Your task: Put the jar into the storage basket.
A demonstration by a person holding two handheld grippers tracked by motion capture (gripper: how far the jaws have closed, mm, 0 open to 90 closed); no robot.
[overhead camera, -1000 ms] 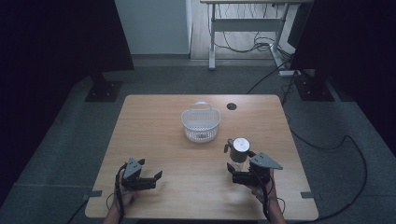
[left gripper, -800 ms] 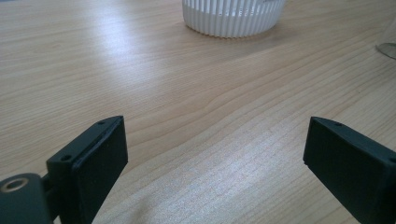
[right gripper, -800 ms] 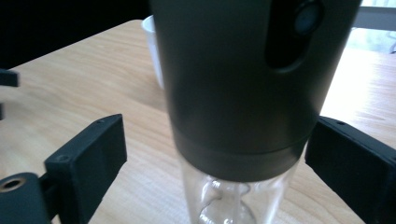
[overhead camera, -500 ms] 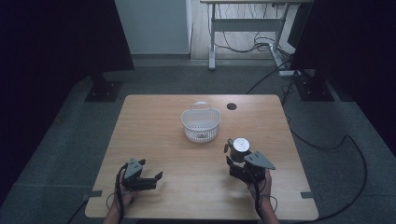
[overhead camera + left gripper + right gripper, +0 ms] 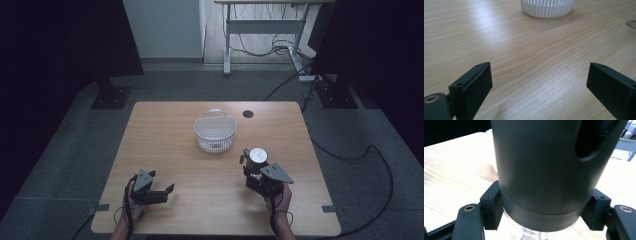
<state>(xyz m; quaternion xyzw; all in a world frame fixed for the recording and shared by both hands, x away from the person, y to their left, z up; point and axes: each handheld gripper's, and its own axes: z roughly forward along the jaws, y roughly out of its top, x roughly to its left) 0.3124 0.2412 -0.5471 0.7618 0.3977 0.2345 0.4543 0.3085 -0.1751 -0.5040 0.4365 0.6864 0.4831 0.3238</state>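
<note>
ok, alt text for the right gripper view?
A dark grey cylindrical grinder-like container with a clear glass base sits clamped between the right gripper's black jaws, above a light wooden table.

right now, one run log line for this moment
left tongs: open, nothing held | right tongs: shut on dark cylinder | white basket: mid-table, untouched
</note>
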